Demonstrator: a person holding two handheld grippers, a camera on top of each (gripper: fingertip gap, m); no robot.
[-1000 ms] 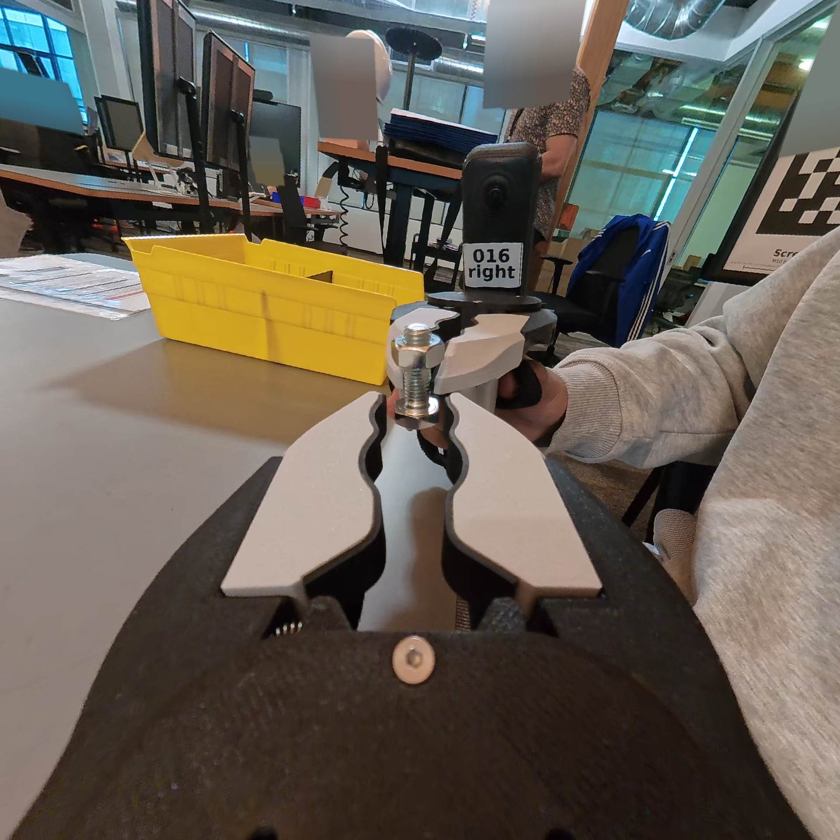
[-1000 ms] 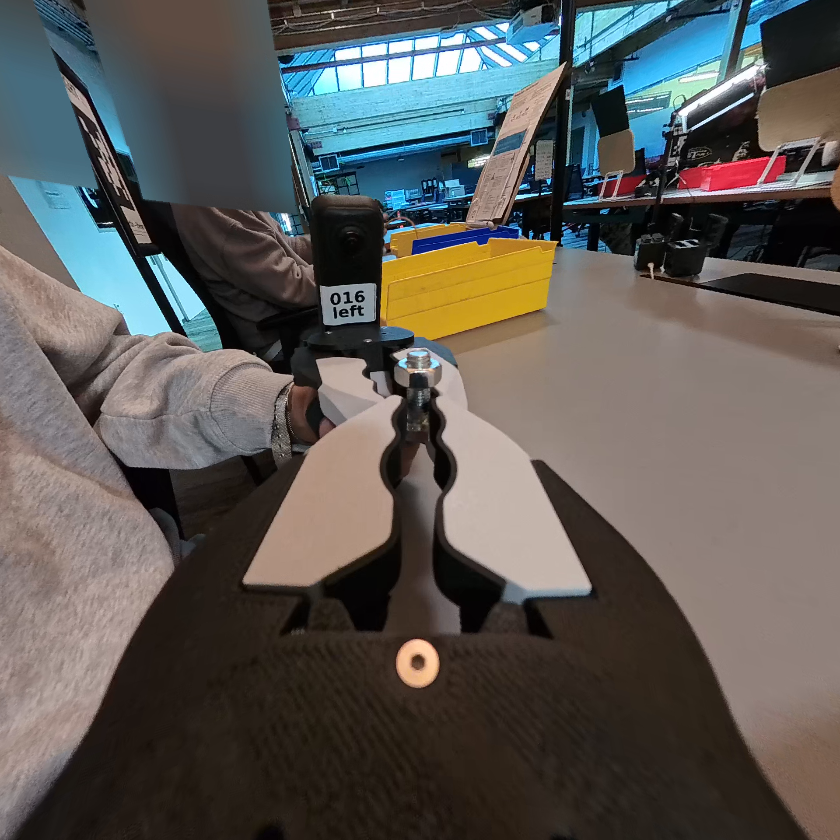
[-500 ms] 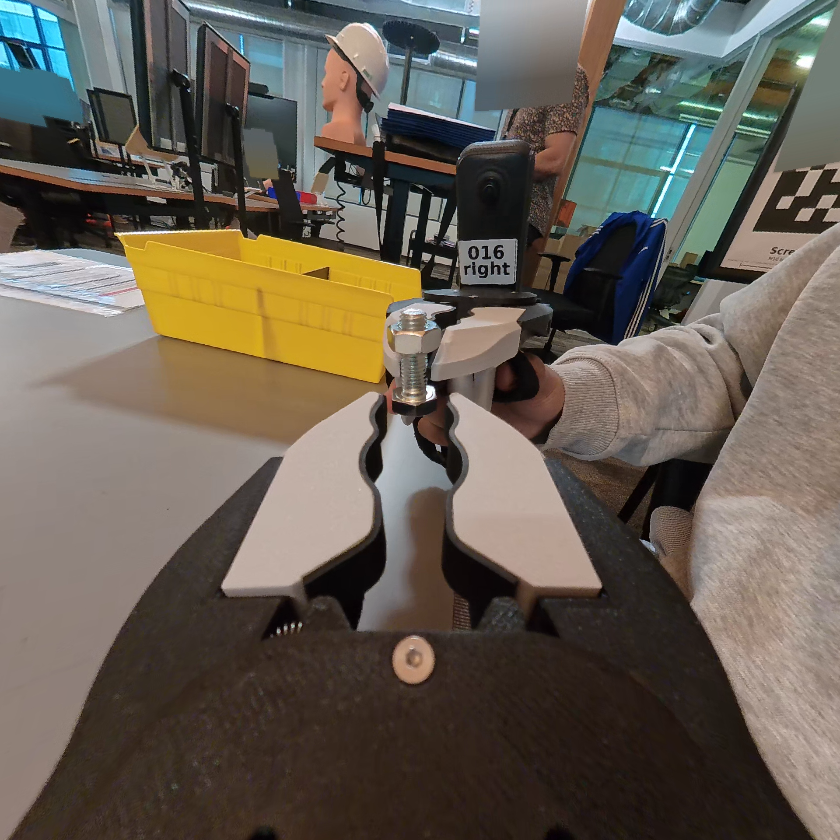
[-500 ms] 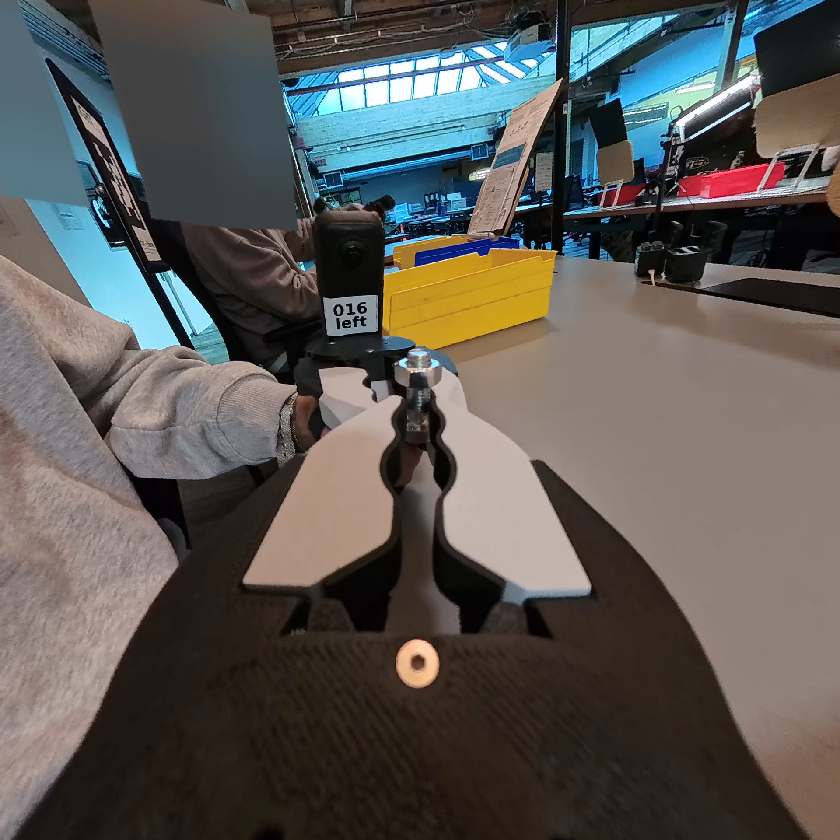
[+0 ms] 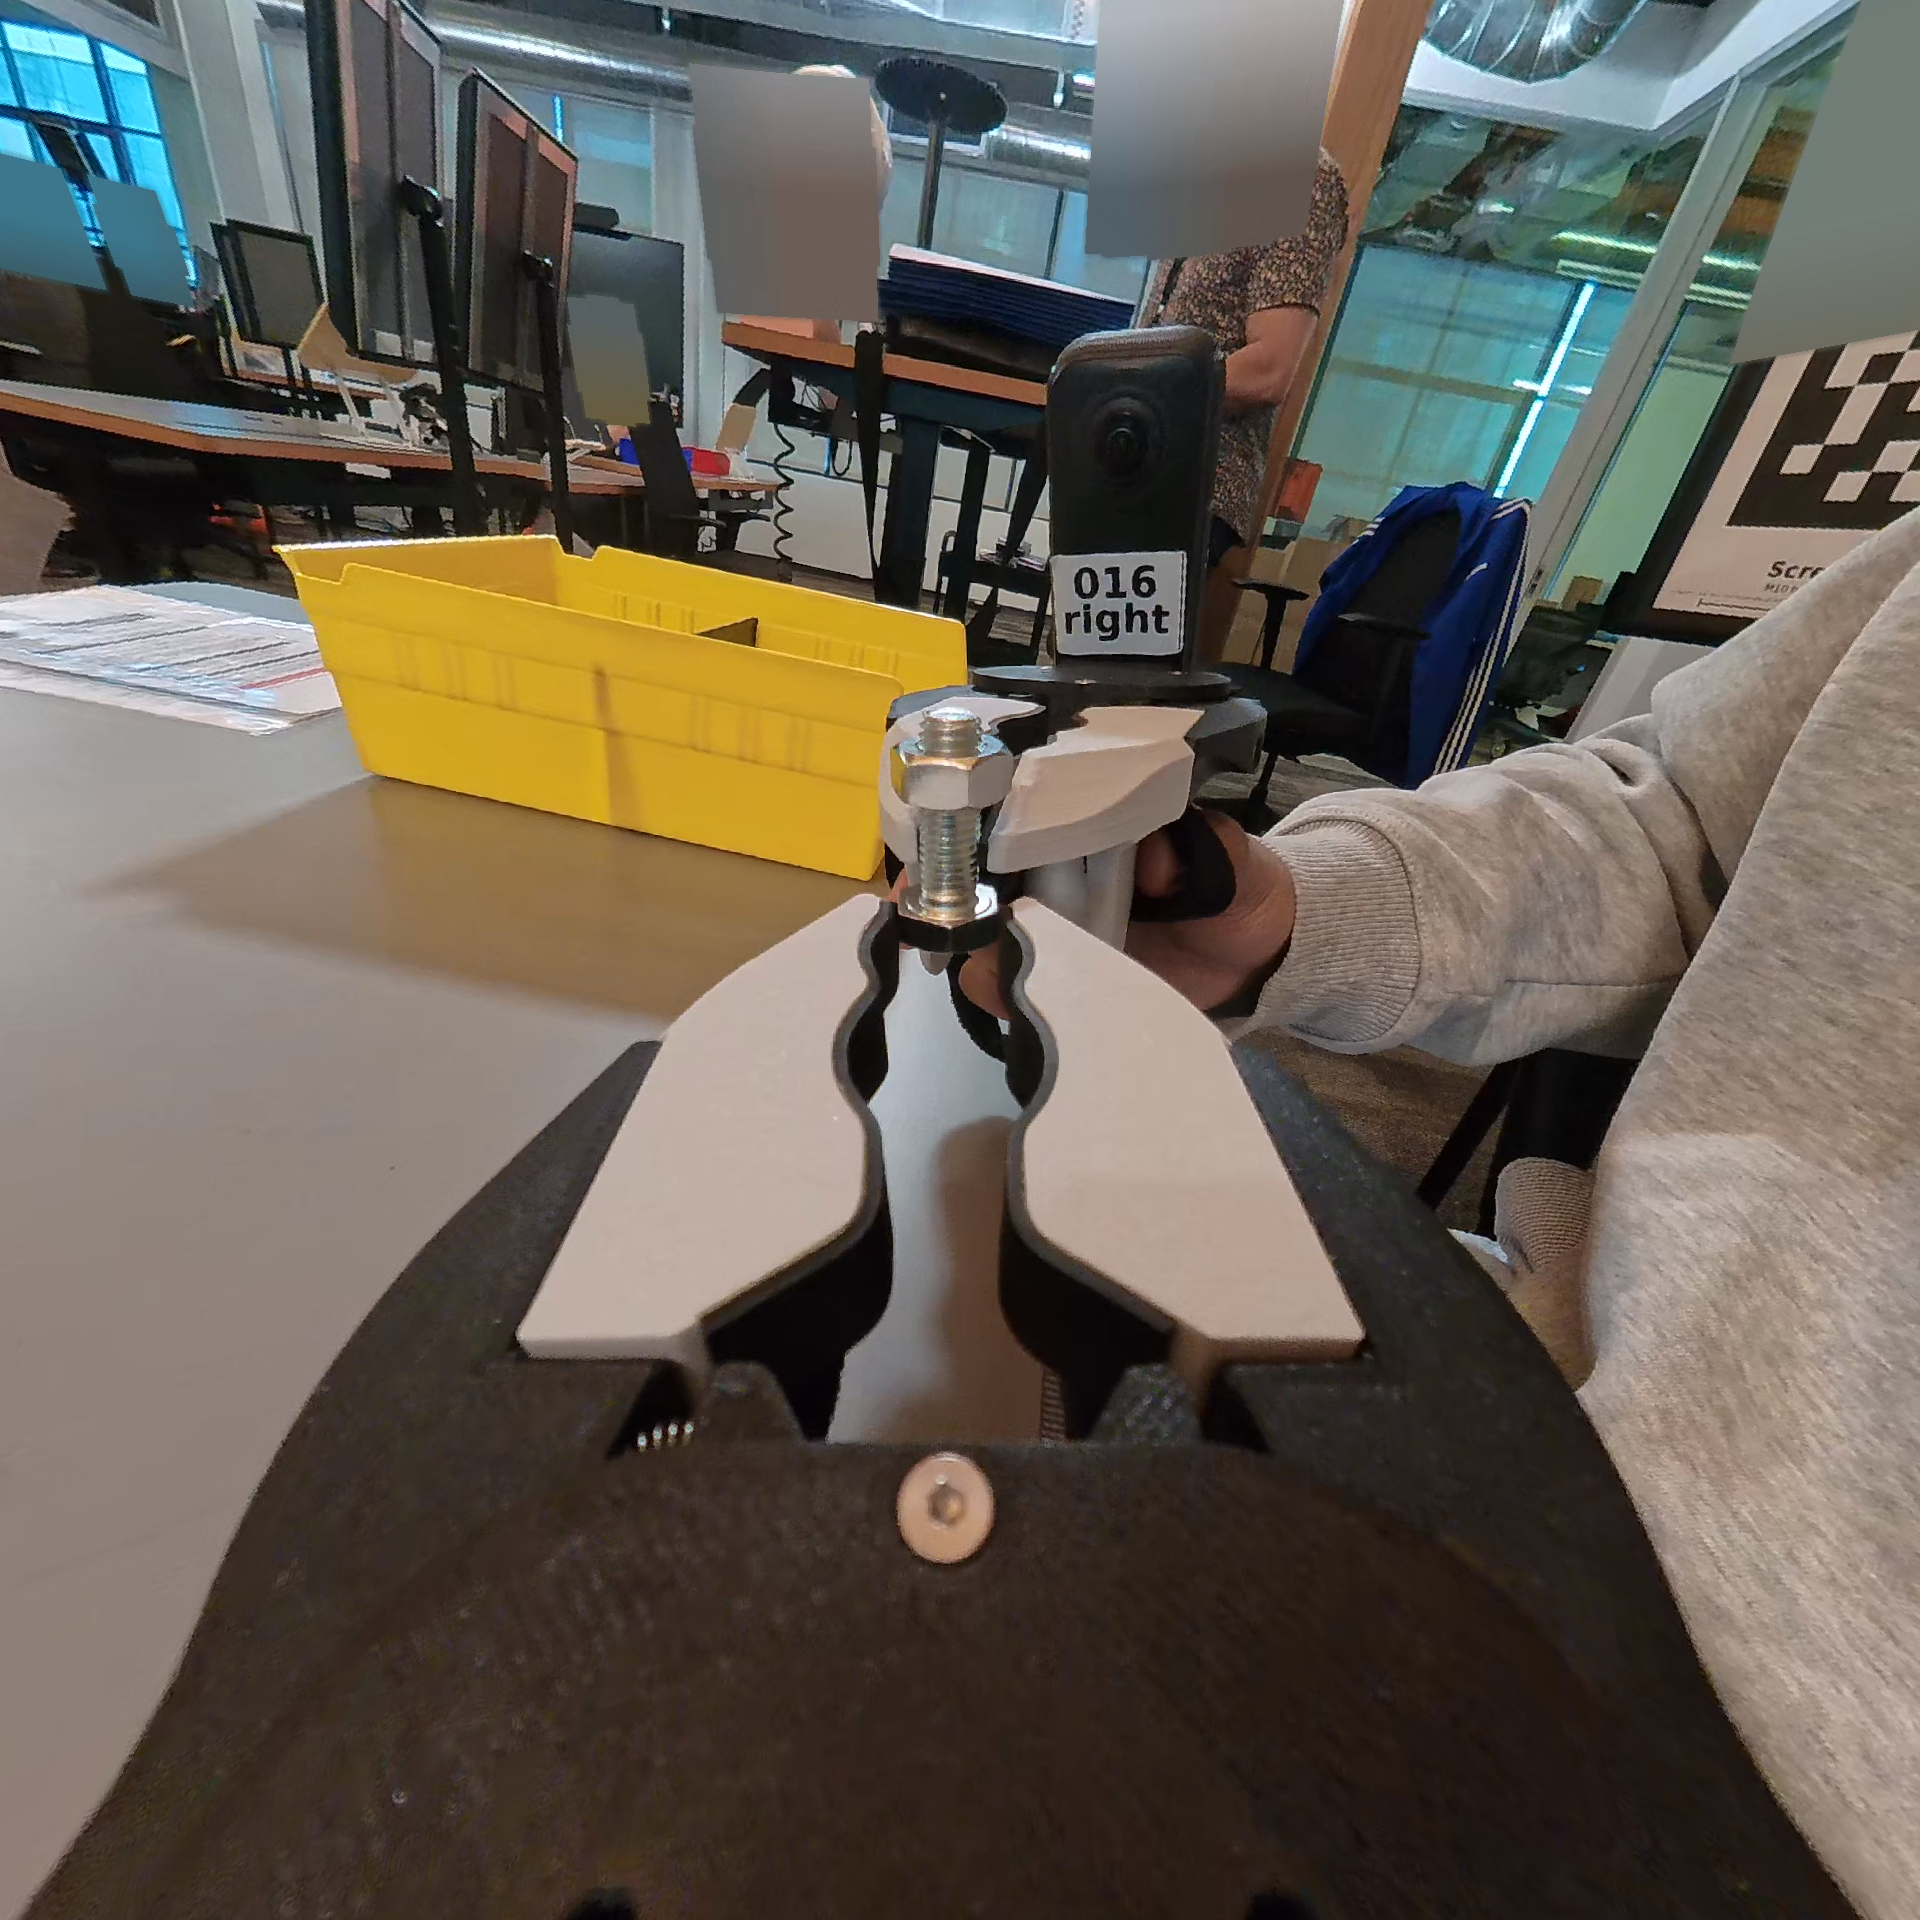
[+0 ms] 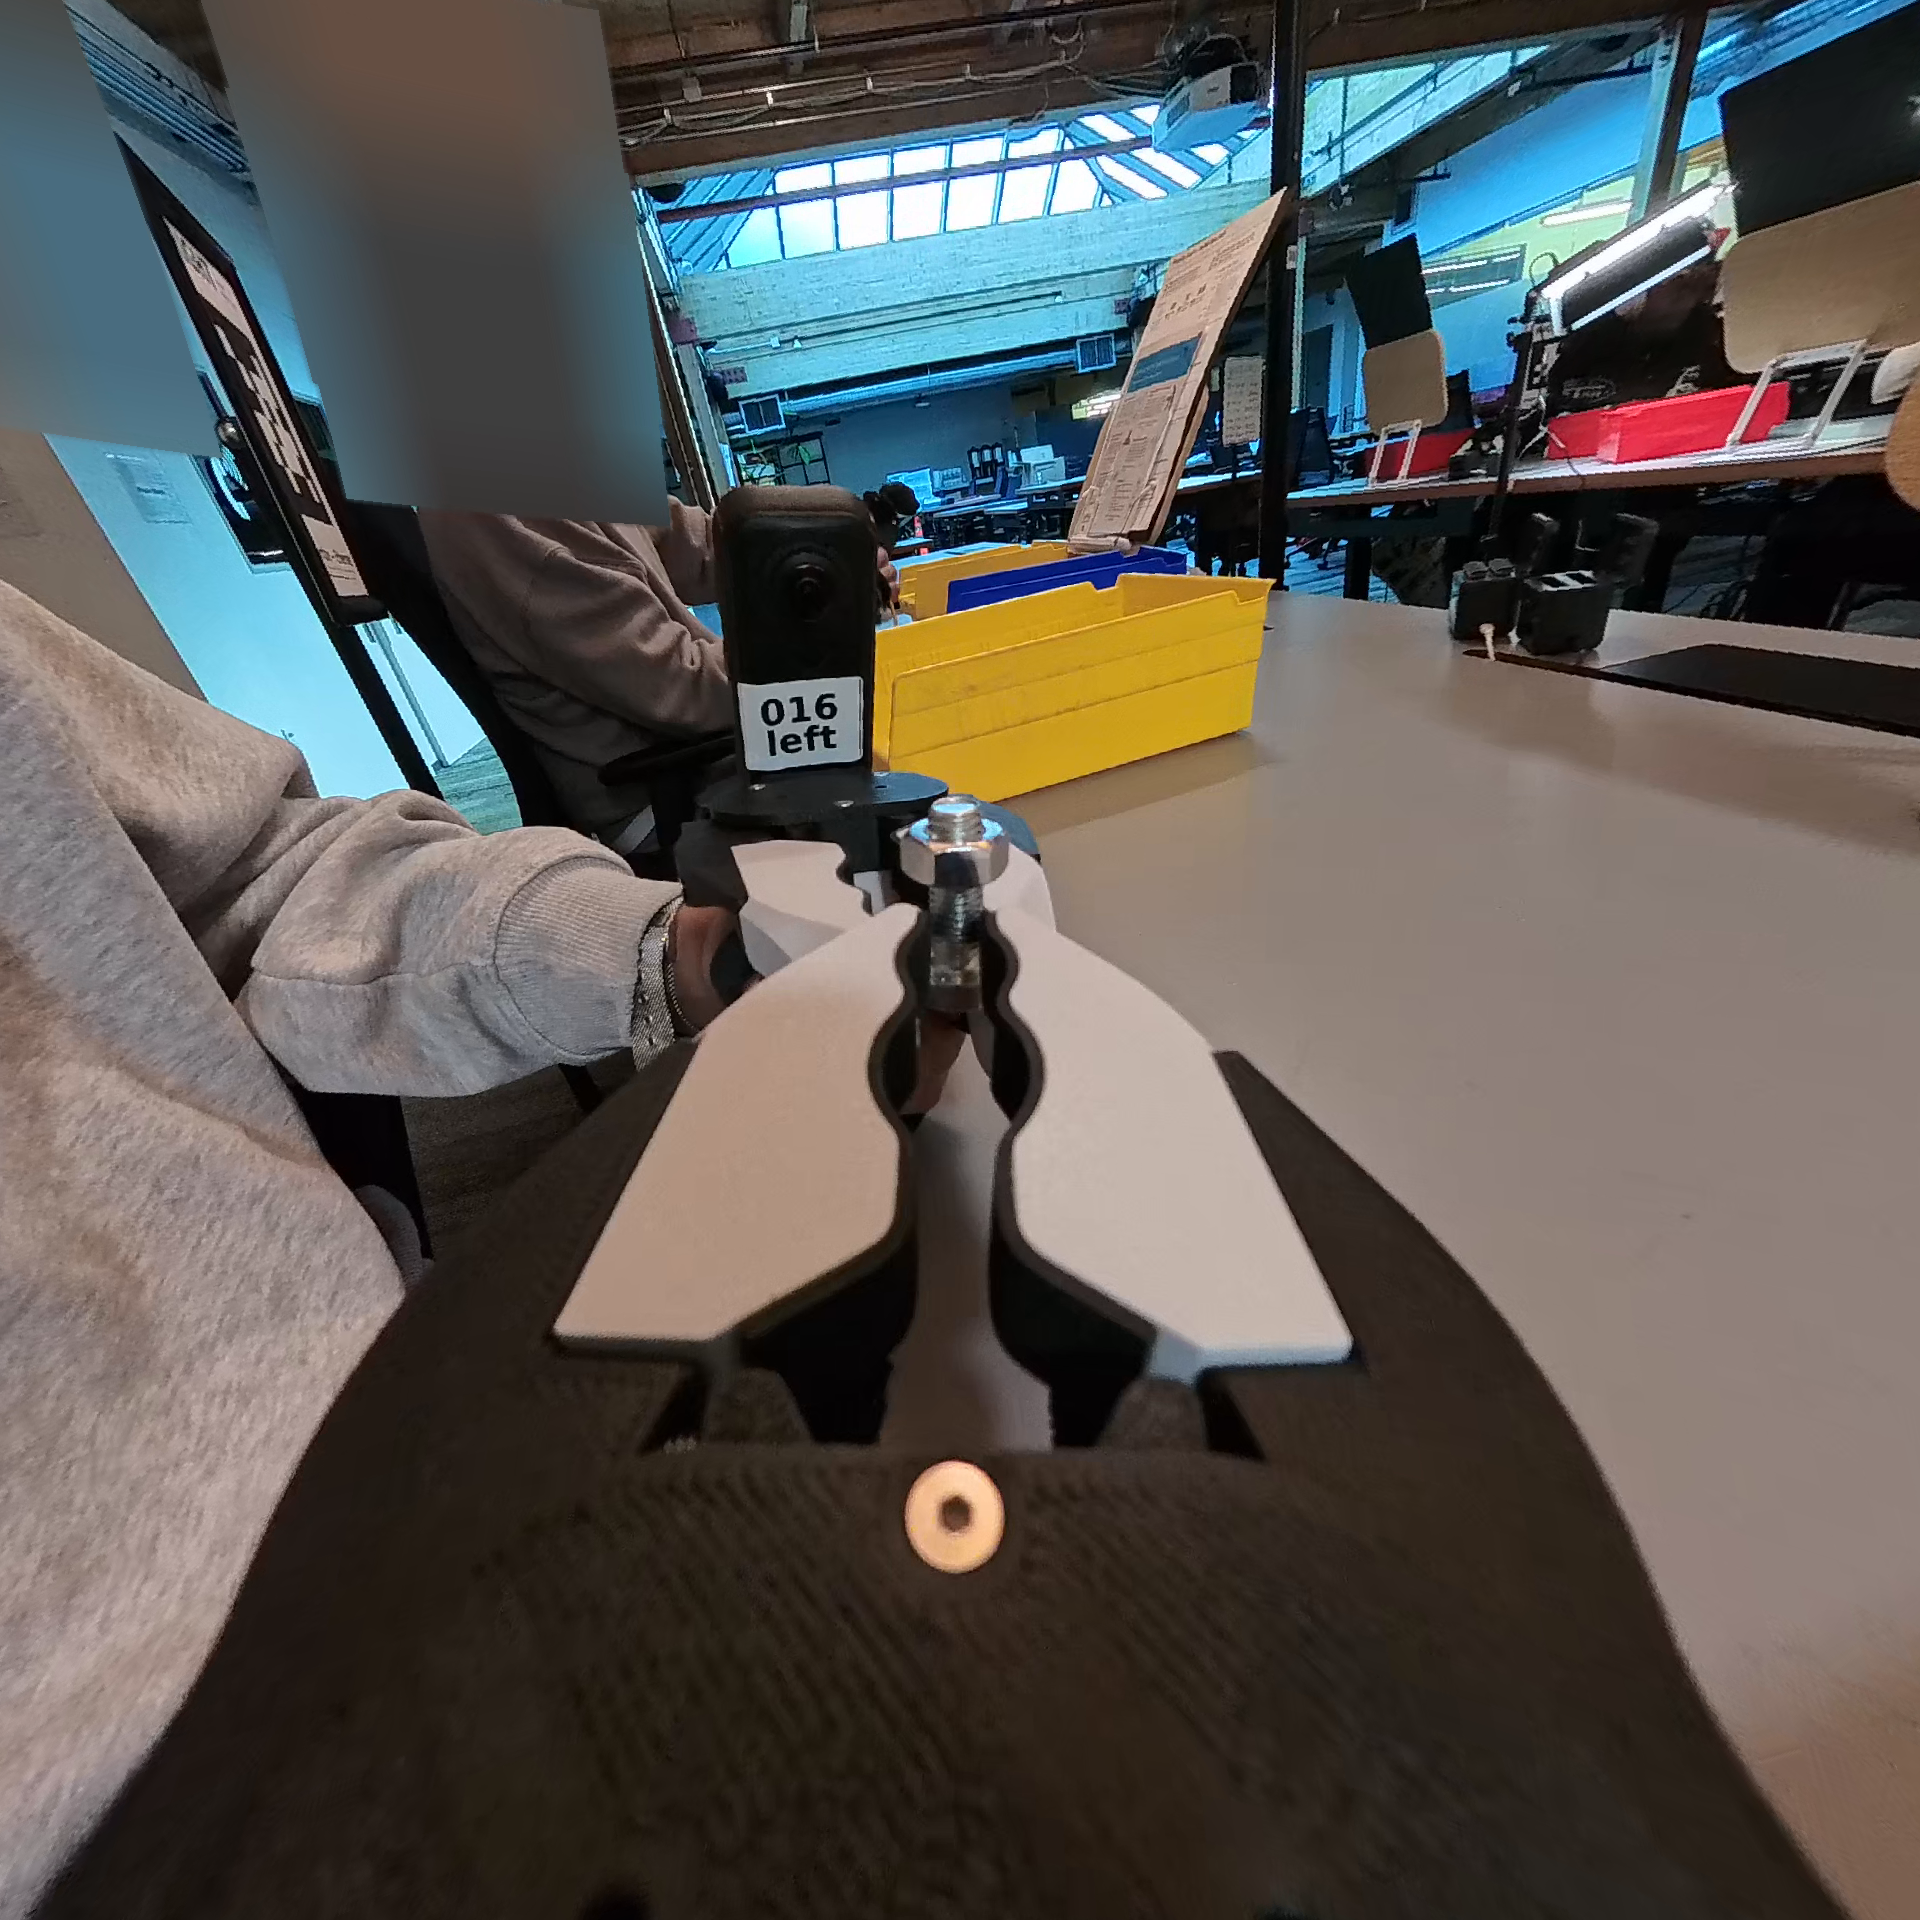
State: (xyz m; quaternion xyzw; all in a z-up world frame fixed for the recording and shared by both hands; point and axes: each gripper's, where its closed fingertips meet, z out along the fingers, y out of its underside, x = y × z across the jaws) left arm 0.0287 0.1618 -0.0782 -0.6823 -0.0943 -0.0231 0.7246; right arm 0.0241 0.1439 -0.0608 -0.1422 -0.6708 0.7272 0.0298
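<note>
A silver bolt (image 5: pixel 948 852) stands upright with a hex nut (image 5: pixel 951 774) near its top. My left gripper (image 5: pixel 948 925) is shut on the bolt's lower end. My right gripper (image 6: pixel 951 961) faces it and is shut on the same bolt (image 6: pixel 951 935), below the nut (image 6: pixel 951 850). Each gripper shows in the other's view, the right gripper (image 5: pixel 1091 790) and the left gripper (image 6: pixel 800 904), both held by hands in grey sleeves. The bolt is held in the air over the near edge of the grey table (image 5: pixel 260 1039).
A yellow bin (image 5: pixel 623 717) stands on the table behind the bolt, with papers (image 5: pixel 156 649) to its left. In the right wrist view there are a yellow bin (image 6: pixel 1070 686), a blue bin (image 6: pixel 1039 582), black blocks (image 6: pixel 1538 613) and a black mat (image 6: pixel 1766 675). A seated person (image 6: pixel 582 623) is nearby. Only a small space, under 4 cm, lies between the two pairs of fingers.
Both grippers stay shut on the bolt. The views shift only slightly, and the nut sits at the same height on the thread.
</note>
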